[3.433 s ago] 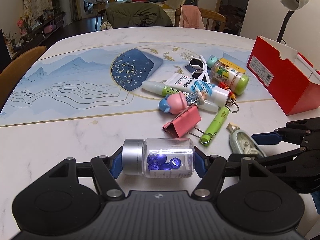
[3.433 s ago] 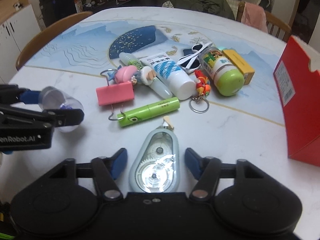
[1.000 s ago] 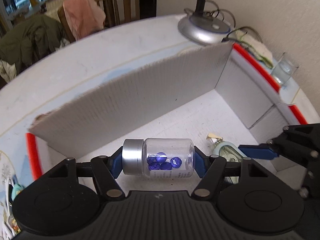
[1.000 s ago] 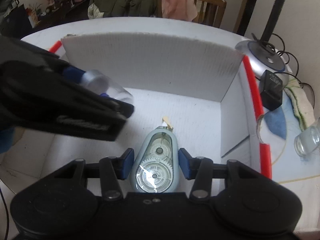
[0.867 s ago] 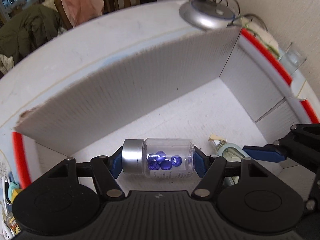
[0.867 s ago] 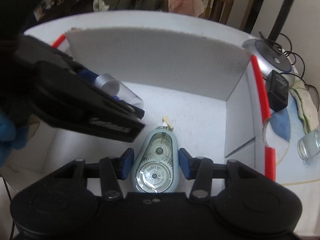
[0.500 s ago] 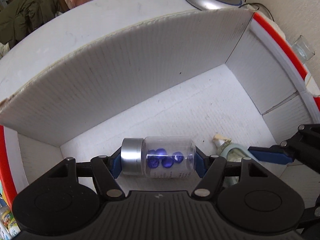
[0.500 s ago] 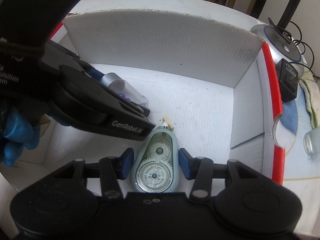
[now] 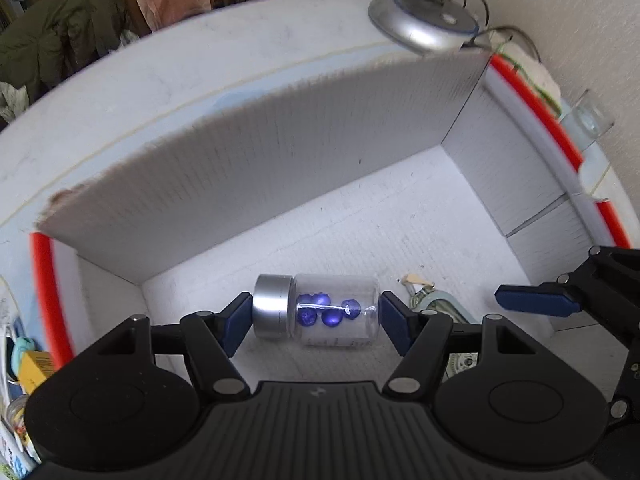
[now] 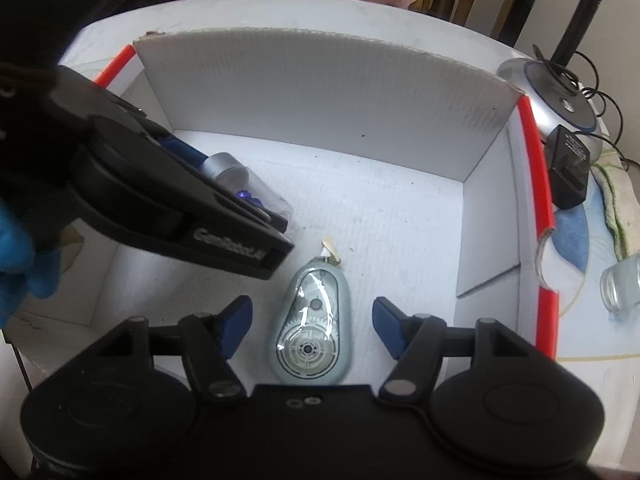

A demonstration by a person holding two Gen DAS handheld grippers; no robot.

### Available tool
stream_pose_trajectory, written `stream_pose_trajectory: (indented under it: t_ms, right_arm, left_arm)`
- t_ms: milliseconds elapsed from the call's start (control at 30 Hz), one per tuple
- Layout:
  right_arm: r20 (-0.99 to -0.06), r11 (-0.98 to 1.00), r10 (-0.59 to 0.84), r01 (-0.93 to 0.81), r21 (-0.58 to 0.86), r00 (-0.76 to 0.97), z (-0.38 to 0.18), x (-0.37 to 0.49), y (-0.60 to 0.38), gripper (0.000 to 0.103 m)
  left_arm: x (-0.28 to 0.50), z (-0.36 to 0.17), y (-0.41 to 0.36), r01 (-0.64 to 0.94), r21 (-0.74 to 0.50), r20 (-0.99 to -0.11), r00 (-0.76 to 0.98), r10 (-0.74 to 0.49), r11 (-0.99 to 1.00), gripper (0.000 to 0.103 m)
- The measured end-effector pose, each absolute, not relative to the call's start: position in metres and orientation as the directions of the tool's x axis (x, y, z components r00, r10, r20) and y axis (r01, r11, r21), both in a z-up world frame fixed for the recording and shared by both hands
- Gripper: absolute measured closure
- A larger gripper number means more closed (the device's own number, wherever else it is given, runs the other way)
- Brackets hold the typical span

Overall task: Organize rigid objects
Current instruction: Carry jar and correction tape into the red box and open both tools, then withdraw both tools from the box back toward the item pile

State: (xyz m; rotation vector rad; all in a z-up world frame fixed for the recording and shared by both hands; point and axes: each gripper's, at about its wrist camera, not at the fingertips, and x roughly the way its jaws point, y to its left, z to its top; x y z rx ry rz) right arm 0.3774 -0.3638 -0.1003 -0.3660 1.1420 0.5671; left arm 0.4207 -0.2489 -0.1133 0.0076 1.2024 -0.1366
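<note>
Inside the white box with a red rim (image 9: 280,160) (image 10: 320,92), my left gripper (image 9: 316,316) is shut on a clear jar (image 9: 320,312) with a silver cap and blue beads. It grips the jar end to end, just above the box floor. In the right wrist view the left gripper (image 10: 180,200) reaches in from the left with the jar (image 10: 236,180). My right gripper (image 10: 312,324) is opening. The pale green correction tape (image 10: 312,328) (image 9: 436,304) lies on the box floor between its pads, with a gap on each side.
A silver lamp base (image 9: 424,28) (image 10: 560,96) and a black power adapter (image 10: 568,168) sit behind the box's right corner. A drinking glass (image 10: 620,284) stands to the right of the box. A blue-gloved hand (image 10: 16,256) holds the left gripper. Small items (image 9: 36,364) lie left of the box.
The right gripper's jaws have spread apart and let go of the correction tape, which now rests on the box floor. The left gripper still holds the jar in the box.
</note>
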Motion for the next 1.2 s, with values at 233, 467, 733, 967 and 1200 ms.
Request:
stream_pose_trajectory:
  t_ms: [233, 467, 733, 967, 1200]
  right_arm:
    - [-0.891, 0.815, 0.264, -0.579, 0.001, 0.37, -0.079, 0.361, -0.373, 0.037]
    - [-0.854, 0.817, 0.29, -0.577, -0.014, 0.432, -0.057, 0.343, -0.374, 0.037]
    - [-0.803, 0.812, 0.332, -0.583, -0.024, 0.495, -0.035, 0.317, -0.366, 0.037]
    - [-0.753, 0.81, 0.398, -0.586, 0.019, 0.524, -0.016, 0.288, -0.359, 0.033]
    - [-0.7, 0.811, 0.442, -0.584, 0.043, 0.562, -0.003, 0.255, -0.343, 0.026]
  left_arm:
    - [0.397, -0.081, -0.244, 0.097, -0.071, -0.891, 0.44, -0.107, 0.993, 0.035]
    - [0.367, -0.052, -0.238, 0.107, -0.088, -0.849, 0.511, -0.131, 0.99, 0.035]
    - [0.325, -0.023, -0.223, 0.103, -0.107, -0.8, 0.582, -0.148, 0.989, 0.035]
    - [0.282, -0.001, -0.194, 0.098, -0.123, -0.746, 0.647, -0.158, 0.987, 0.035]
    - [0.238, 0.012, -0.161, 0.09, -0.127, -0.704, 0.694, -0.154, 0.988, 0.035]
